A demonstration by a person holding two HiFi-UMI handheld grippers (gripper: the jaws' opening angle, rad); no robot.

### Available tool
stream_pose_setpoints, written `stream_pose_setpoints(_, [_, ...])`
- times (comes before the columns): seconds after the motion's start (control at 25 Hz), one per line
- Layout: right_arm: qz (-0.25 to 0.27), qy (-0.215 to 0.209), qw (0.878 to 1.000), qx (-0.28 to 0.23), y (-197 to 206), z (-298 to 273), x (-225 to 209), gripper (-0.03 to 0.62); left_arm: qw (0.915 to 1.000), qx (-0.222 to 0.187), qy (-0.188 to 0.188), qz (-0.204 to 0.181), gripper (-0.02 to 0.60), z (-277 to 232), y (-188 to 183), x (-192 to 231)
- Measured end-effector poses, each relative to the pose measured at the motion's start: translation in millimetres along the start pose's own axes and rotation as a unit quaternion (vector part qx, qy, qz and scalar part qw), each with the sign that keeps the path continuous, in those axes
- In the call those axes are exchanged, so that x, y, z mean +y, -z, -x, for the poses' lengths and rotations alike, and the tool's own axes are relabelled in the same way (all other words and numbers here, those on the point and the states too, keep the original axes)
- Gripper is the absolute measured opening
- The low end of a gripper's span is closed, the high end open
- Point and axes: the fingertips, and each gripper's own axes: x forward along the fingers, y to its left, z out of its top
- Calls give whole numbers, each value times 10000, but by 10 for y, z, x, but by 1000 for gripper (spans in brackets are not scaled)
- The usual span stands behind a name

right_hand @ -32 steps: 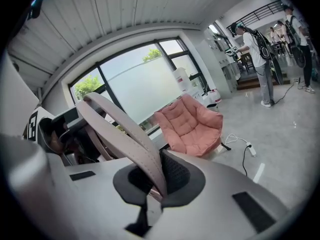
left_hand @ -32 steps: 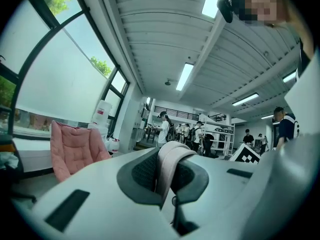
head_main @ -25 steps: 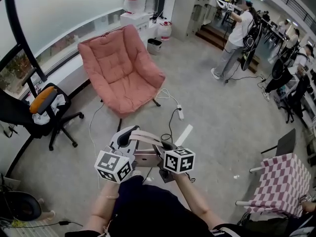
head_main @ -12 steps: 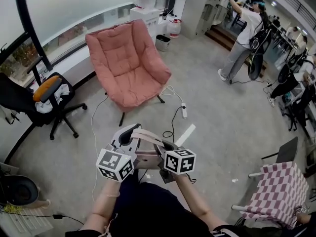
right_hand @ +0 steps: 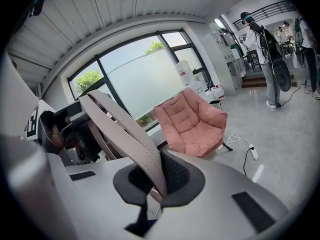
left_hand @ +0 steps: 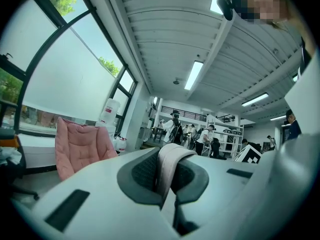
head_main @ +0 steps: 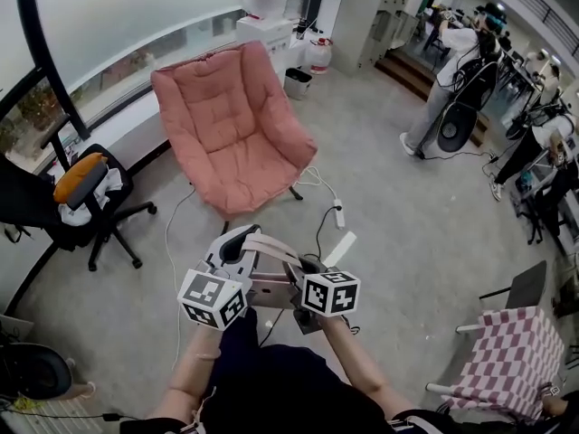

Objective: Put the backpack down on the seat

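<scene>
The seat is a pink cushioned armchair (head_main: 231,138) a few steps ahead, also visible in the left gripper view (left_hand: 80,146) and the right gripper view (right_hand: 192,121). Both grippers are held close together before the person's body. My left gripper (head_main: 237,242) is shut on a beige backpack strap (left_hand: 170,159). My right gripper (head_main: 303,265) is shut on another beige strap (right_hand: 125,129). The straps (head_main: 271,250) arch between the two grippers. A dark mass (head_main: 262,378) sits below them; I cannot tell whether it is the backpack's body or clothing.
A black office chair with an orange cushion (head_main: 77,188) stands at the left. A power strip with cable (head_main: 339,215) lies on the floor right of the armchair. A checkered chair (head_main: 511,346) is at the lower right. People (head_main: 452,70) stand at the back right.
The view has drifted a little and the armchair sits slightly nearer. The person at the back right has moved rightward. Both grippers keep their hold on the straps.
</scene>
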Motion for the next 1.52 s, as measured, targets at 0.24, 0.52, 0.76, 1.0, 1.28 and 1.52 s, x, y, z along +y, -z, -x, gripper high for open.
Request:
stream_pose_setpoints(0.24, [-29, 80, 9999, -112, -540, -579, -45, 32, 9999, -56, 131, -51, 15, -408, -269, 588])
stream_pose_setpoints(0.52, [24, 197, 9994, -269, -1150, -1260, -31, 32, 9994, -126, 277, -191, 15, -845, -620, 1298])
stream_pose_setpoints(0.76, [-38, 287, 9988, -398, -1490, -1761, -8, 32, 9987, -148, 418, -253, 15, -1095, -793, 1817])
stream_pose_setpoints(1.0, [59, 345, 9987, -367, -1672, -2071, 31, 32, 9986, -159, 468, -210, 15, -1215, -881, 2154])
stream_pose_setpoints(1.28, [283, 463, 9984, -159, -1674, -2250, -67, 31, 9994, -57, 342, -92, 15, -1335, -796, 2331])
stream_pose_setpoints(1.52, [423, 552, 9976, -22, -1734, -2443, -203, 31, 9995, 65, 310, -66, 15, -1517, -747, 2475])
